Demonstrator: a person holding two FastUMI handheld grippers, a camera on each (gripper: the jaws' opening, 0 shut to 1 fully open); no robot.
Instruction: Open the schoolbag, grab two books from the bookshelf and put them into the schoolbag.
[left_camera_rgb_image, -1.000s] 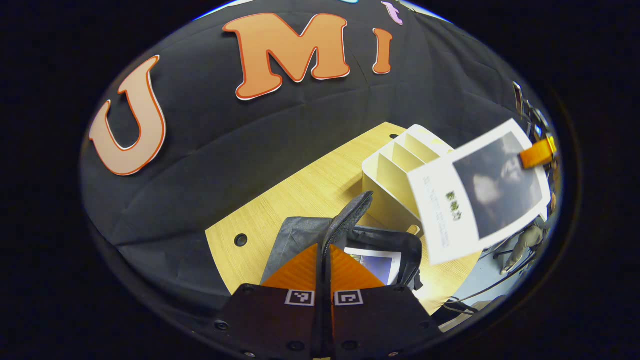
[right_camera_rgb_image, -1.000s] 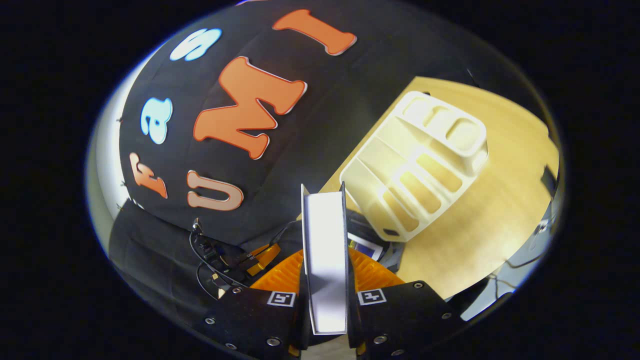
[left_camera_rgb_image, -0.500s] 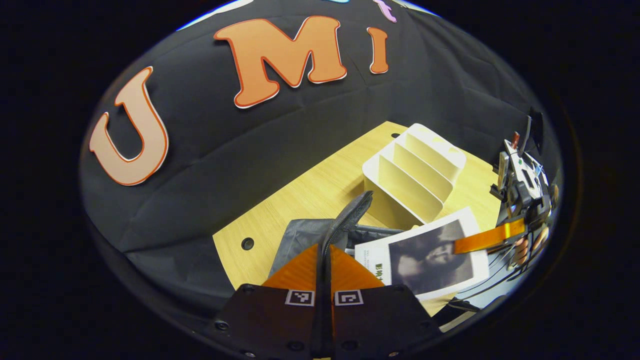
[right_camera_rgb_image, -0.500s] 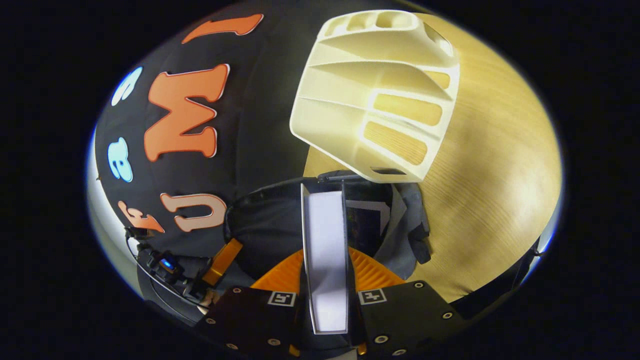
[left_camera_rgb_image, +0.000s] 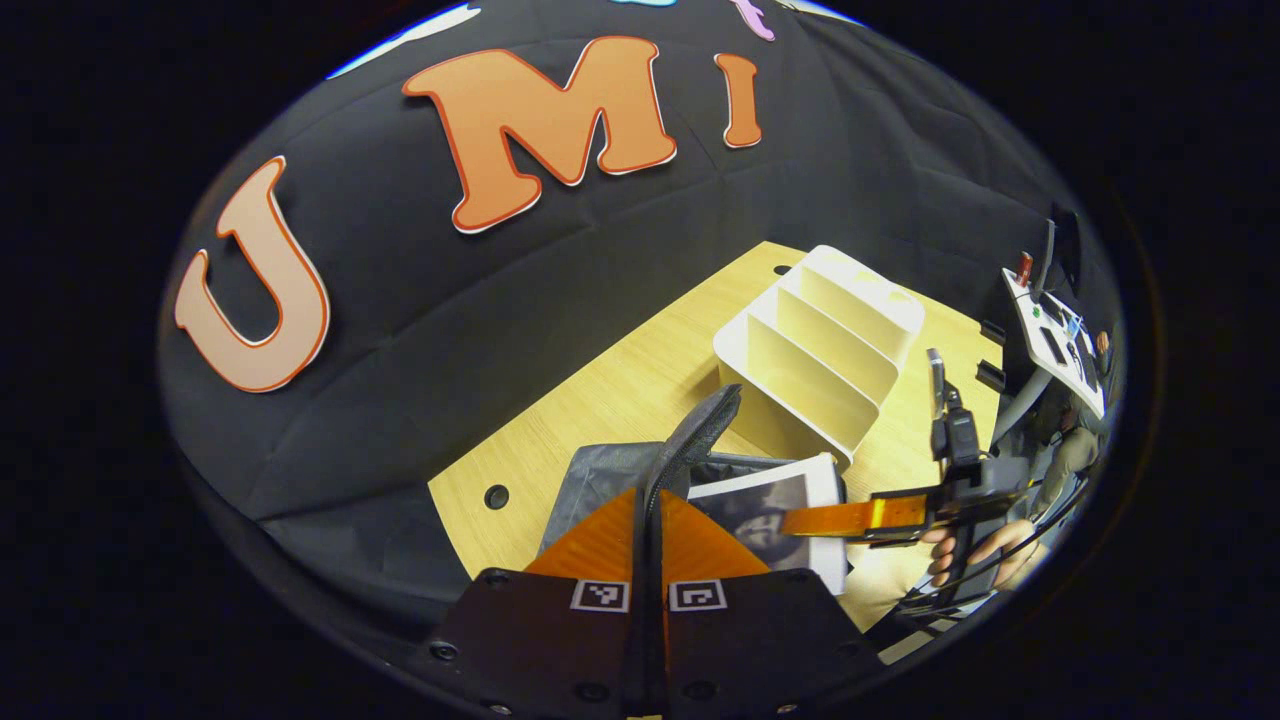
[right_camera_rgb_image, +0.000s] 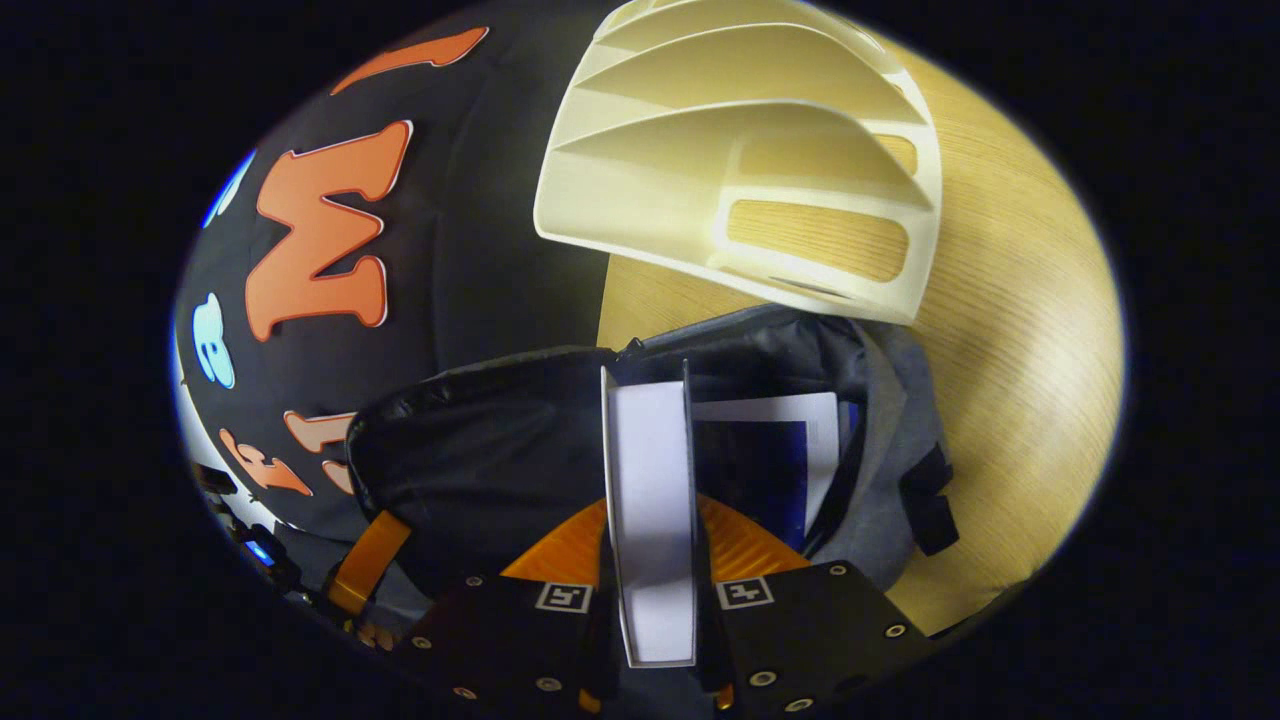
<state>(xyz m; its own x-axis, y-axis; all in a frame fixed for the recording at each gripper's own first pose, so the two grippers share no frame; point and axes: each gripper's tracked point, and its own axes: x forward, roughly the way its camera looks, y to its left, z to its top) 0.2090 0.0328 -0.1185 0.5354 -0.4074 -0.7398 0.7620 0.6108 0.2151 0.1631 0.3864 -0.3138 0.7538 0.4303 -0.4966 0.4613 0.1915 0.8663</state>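
While the left gripper (left_camera_rgb_image: 648, 520) pinches the raised flap (left_camera_rgb_image: 695, 440) of the grey schoolbag (left_camera_rgb_image: 600, 478) with its fingers closed on it, the left gripper view also takes in the right gripper (left_camera_rgb_image: 800, 522) from the side, a hand (left_camera_rgb_image: 985, 550) behind it, lowering a book (left_camera_rgb_image: 775, 505) into the bag's mouth. One white bookshelf (left_camera_rgb_image: 815, 360), its slots bare, stands just beyond the bag on a pale wooden table (left_camera_rgb_image: 610, 390) against black cloth.

From the right gripper view, the right gripper (right_camera_rgb_image: 650, 540) clamps that book (right_camera_rgb_image: 650, 500) edge-on, both fingers pressing its covers, above the open schoolbag (right_camera_rgb_image: 880, 440). Inside lies another book (right_camera_rgb_image: 770, 450), making two. The bookshelf (right_camera_rgb_image: 740, 170) sits beyond, touching the bag's rim. The left gripper's finger (right_camera_rgb_image: 365, 560) shows at lower left.
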